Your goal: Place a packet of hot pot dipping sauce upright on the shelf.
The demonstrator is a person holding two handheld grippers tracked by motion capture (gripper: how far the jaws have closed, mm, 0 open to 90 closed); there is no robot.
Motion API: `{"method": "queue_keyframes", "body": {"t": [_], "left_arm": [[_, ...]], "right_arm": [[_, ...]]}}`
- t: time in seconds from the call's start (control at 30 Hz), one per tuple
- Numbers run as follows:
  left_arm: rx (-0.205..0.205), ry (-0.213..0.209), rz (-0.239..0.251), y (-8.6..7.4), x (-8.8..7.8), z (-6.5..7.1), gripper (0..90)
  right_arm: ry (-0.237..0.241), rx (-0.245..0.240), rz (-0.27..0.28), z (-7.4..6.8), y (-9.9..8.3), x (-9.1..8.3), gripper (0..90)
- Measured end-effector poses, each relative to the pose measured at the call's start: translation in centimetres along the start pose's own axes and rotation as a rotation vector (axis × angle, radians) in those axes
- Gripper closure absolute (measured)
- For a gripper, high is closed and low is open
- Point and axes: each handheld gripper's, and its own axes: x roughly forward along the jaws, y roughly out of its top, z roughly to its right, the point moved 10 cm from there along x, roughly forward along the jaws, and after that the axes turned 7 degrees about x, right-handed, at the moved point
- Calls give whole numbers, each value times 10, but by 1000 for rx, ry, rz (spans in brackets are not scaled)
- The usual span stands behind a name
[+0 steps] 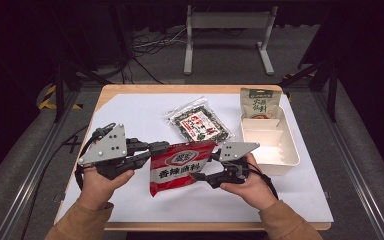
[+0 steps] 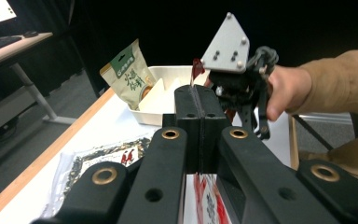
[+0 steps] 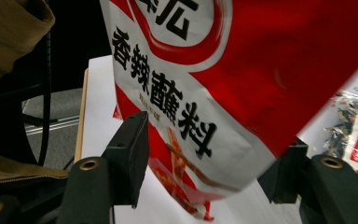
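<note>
High view: red packet [image 1: 180, 167] upright, long axis vertical (slightly tilted).

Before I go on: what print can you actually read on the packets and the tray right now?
Red and white seasoning packet: "香辣蘸料" in black; the logo characters above it are cut off.
Green and beige pouch in the white plastic tray: printed, too small to read.
Clear bag of dark dried food: red label, blurred.

red pouch [image 3: 242, 70] top cut off, right jaw part-hidden — green bag [image 1: 259, 104] txt unreadable
</note>
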Motion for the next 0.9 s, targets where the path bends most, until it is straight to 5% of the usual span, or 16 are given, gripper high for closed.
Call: {"method": "queue_keyframes", "body": {"t": [0.3, 0.47, 0.9], "left_arm": [[13, 11, -9, 0, 2, 1, 900], [3, 13, -4, -2, 0, -1, 899], [-40, 10, -18, -8, 2, -6, 878]], "right_arm": [[43, -10, 37, -5, -4, 15, 640], [99, -29, 14, -15, -5, 12, 879], [95, 9, -21, -13, 0, -9, 898]]}}
